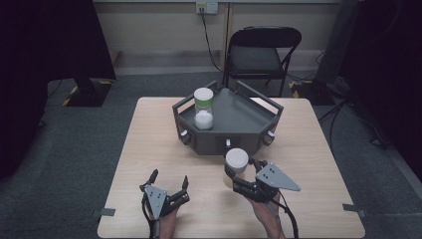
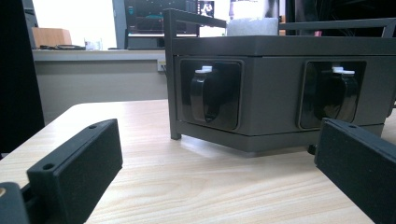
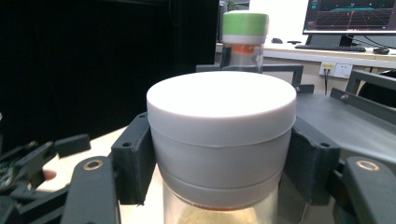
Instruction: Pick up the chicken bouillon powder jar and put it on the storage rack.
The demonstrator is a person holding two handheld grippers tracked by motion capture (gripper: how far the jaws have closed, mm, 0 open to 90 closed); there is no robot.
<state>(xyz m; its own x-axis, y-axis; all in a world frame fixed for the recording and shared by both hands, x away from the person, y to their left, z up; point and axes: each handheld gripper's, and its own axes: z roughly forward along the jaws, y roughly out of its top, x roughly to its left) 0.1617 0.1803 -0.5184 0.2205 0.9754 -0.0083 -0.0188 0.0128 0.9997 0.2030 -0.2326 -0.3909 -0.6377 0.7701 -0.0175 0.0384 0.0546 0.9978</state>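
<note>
2 jars: white-lid jar (image 1: 236,162) clamped in the right gripper (image 1: 238,175) just in front of the tray (image 1: 244,117), lifted off the table (image 1: 149,134); green-lid jar (image 1: 203,108) upright on the tray's left part, white powder in its bottom. 1 grey angular tray with rails, standing at the table's far middle, dark knobs set in its front faces. 2 grippers: the right one lies near level, jaws pointing left toward the tray's front, pads pressed on both sides of the white lid (image 3: 221,122), yellowish contents just visible under it. Left gripper (image 1: 169,185) sits low, in front and left of the tray, jaws spread wide with nothing between them, aimed at the tray's front wall (image 2: 280,88). Forearms enter from the near edge. Table is light wood, bare elsewhere. 1 black folding chair (image 1: 261,52) behind the tray, grey carpet, wall socket (image 1: 206,7), black curtains both sides.
</note>
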